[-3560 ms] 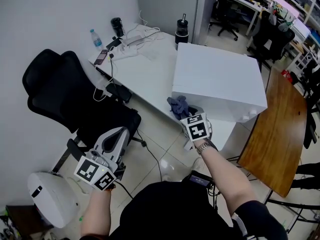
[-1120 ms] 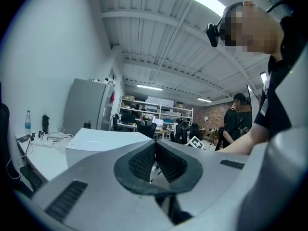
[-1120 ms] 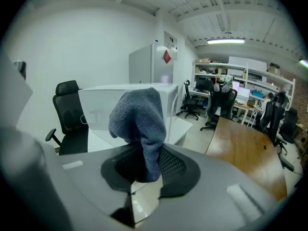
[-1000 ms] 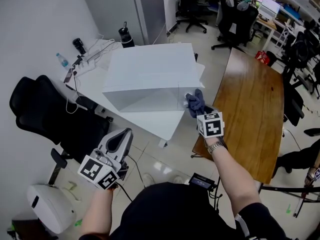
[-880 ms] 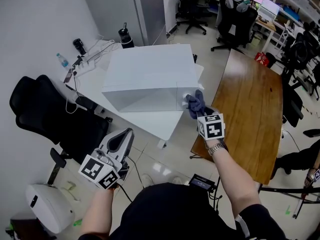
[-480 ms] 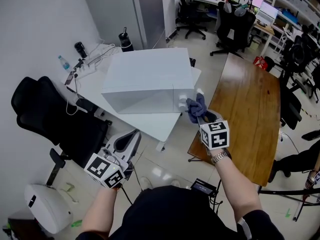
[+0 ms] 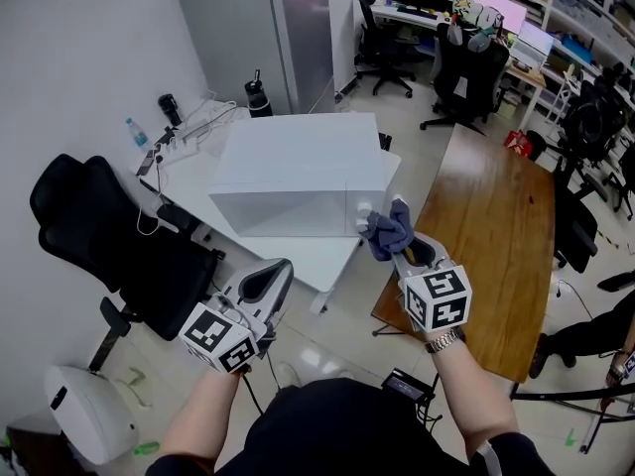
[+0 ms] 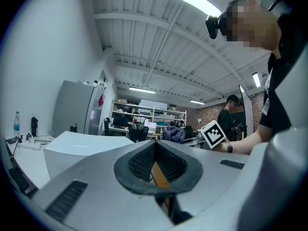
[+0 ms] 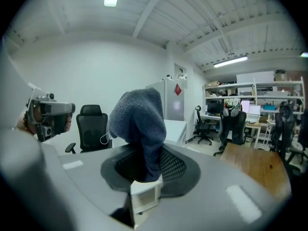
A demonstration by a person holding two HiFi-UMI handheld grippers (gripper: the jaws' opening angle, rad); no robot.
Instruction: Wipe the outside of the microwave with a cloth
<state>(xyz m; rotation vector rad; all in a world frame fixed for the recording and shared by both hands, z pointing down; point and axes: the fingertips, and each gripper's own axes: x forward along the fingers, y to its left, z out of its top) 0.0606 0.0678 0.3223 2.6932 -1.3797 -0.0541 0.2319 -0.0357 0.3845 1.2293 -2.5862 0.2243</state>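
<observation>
Cloth point(image 7: 385, 232) clamped in right gripper point(image 7: 395, 244) at front-right corner of microwave point(image 7: 298, 167); left gripper point(image 7: 270, 280) closed, empty, well apart. Wiping judged under way, unfinished.

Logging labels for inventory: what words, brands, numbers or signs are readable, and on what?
None can be read.
Black-and-white square markers on the handheld cubes: patterns, not words.
Red tag on the tall grey cabinet: too blurred.
Clear plastic water bottle, label: too small.

A white table point(image 7: 310, 253) carries the boxy white microwave point(image 7: 298, 172), with a water bottle point(image 7: 136, 132), tangled white cables point(image 7: 198, 125) and a dark flask point(image 7: 258, 95) at its far end.
</observation>
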